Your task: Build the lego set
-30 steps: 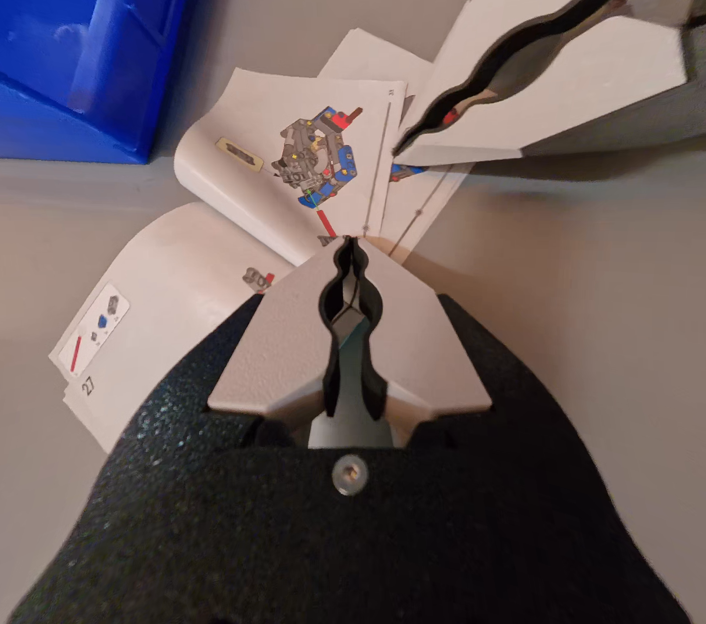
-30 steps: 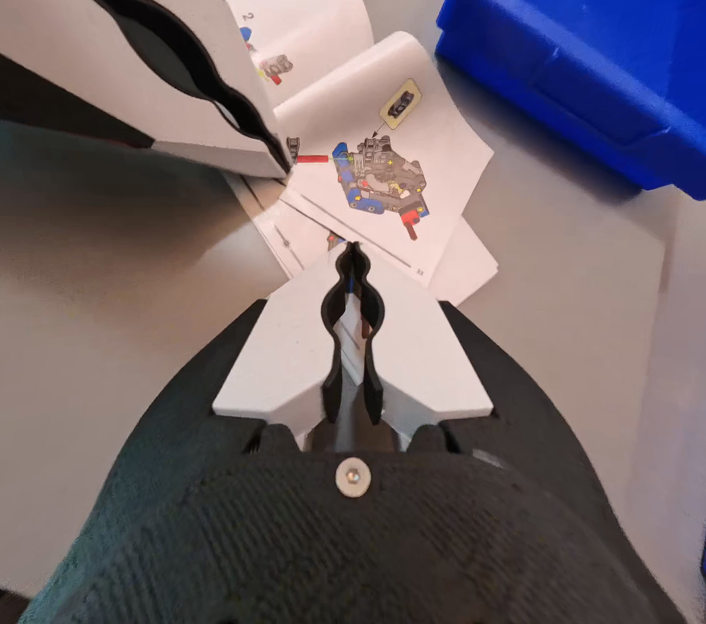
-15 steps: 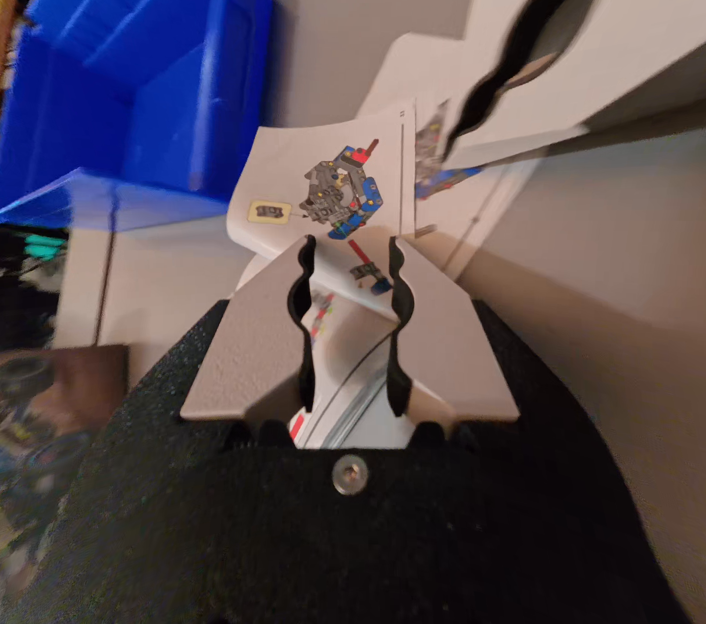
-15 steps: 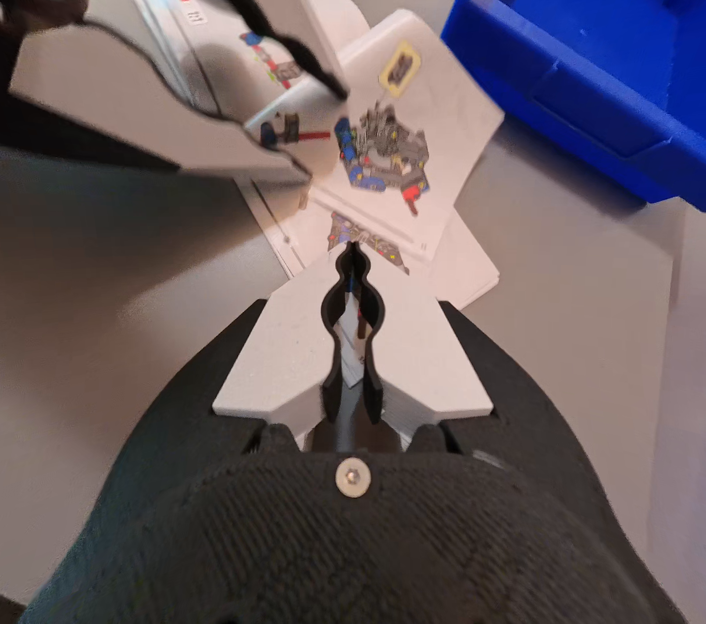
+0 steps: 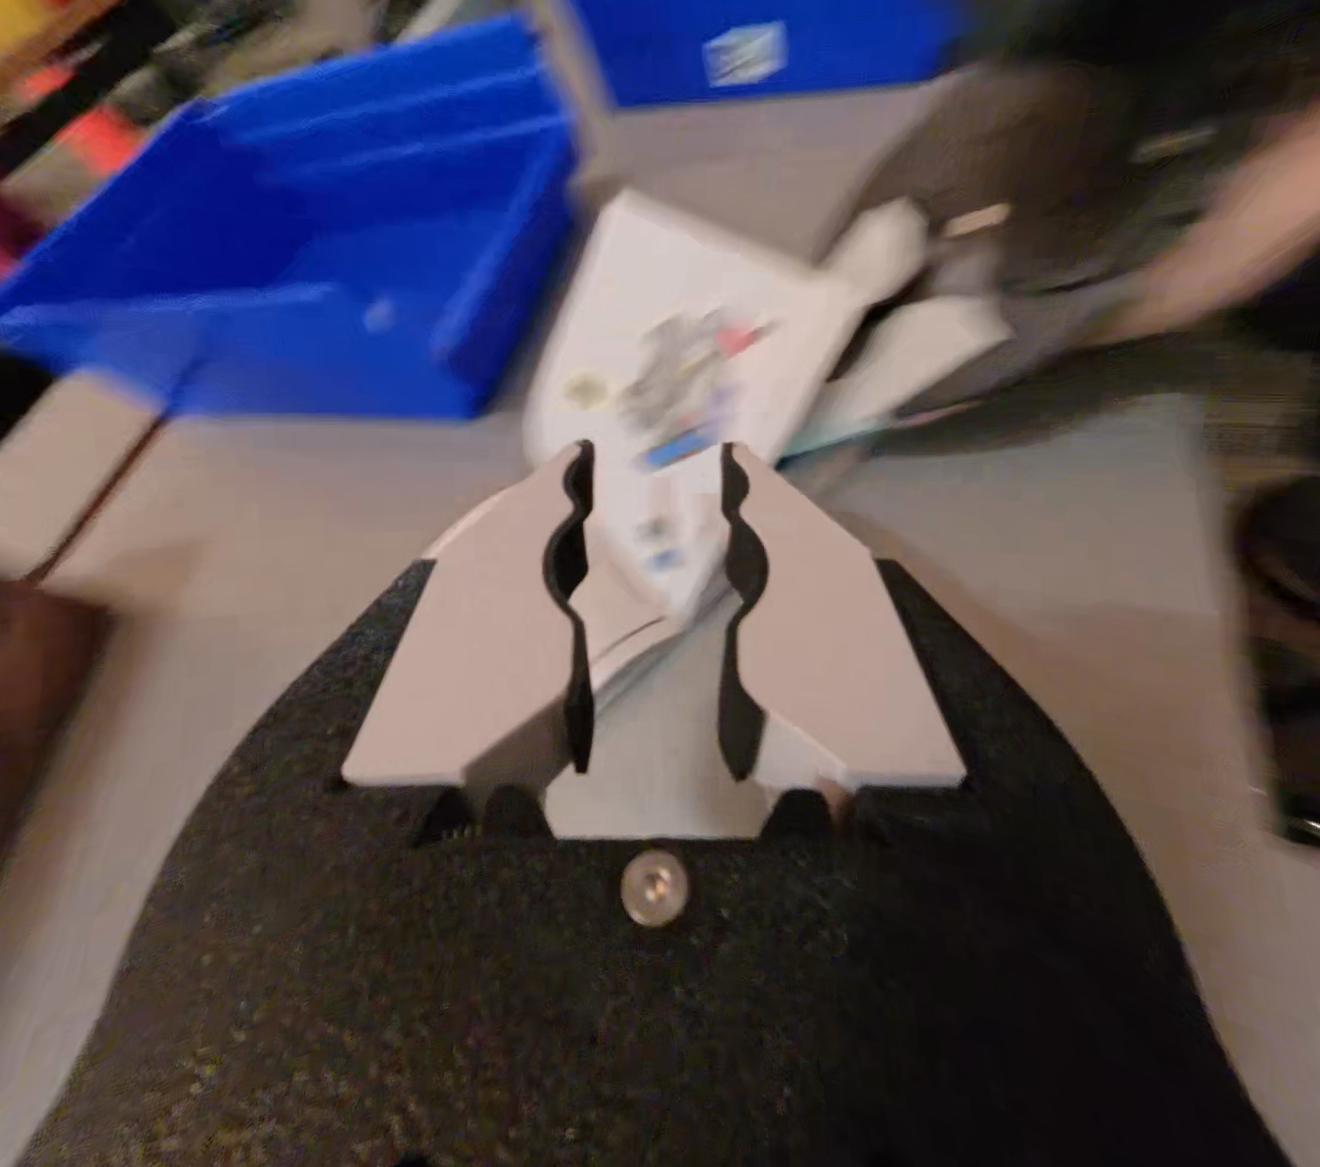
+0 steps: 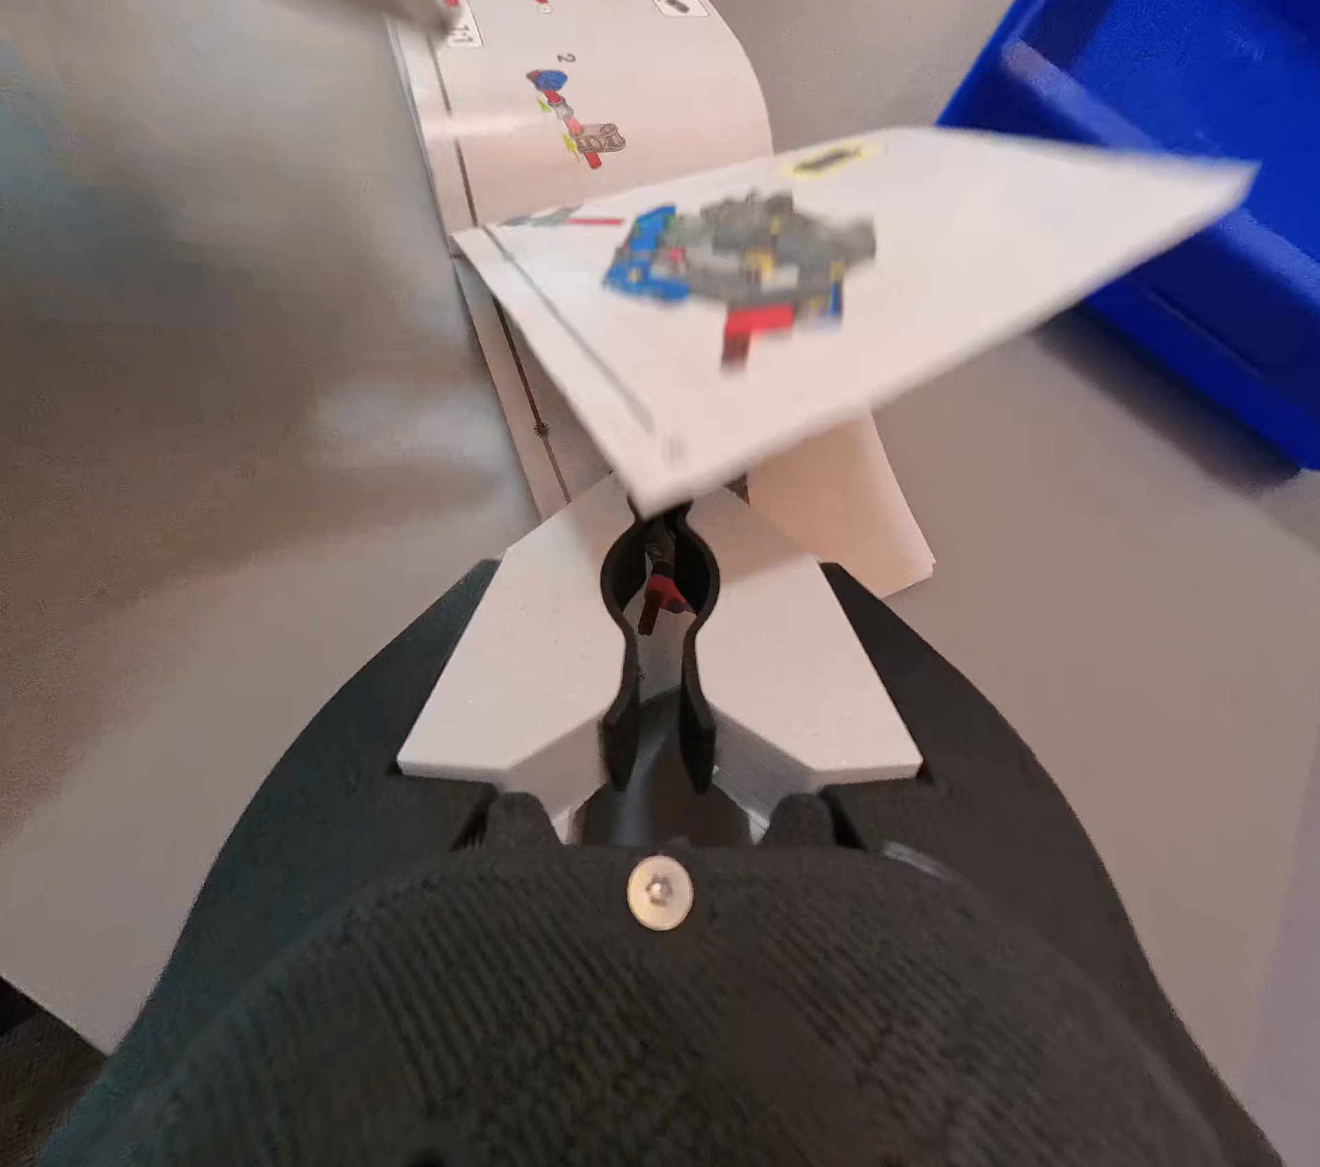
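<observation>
Right hand-held gripper (image 6: 661, 515): jaws pressed together, pinching corner of lifted page (image 6: 893, 289) of instruction booklet (image 6: 600, 82); page raised off the rest, tilted, printed w/ blurred grey-blue-red model drawing. Beneath and beyond, open booklet flat on grey worktop (image 6: 214, 418), far page curling up, small red/blue part diagrams on it. Blue bin (image 6: 1178, 147) to the right, just past the lifted page's far edge. Blurred pale shape at top left, by booklet's far corner, prob. the other gripper; can't tell for sure. Left hand-held gripper (image 5: 657, 461): jaws spread, pads apart, gripping nothing; booklet (image 5: 686, 347) seen through the gap, below and ahead, not clamped. View heavily motion-blurred. Ahead-right, pale fingers of right gripper (image 5: 921, 311) at booklet's far side, a person's arm (image 5: 1214, 247) behind. Left of booklet, blue bin (image 5: 300, 247) on worktop (image 5: 286, 490); second blue bin (image 5: 750, 32) farther back w/ a pale label on its front. Clutter beyond, too blurred to ID.
</observation>
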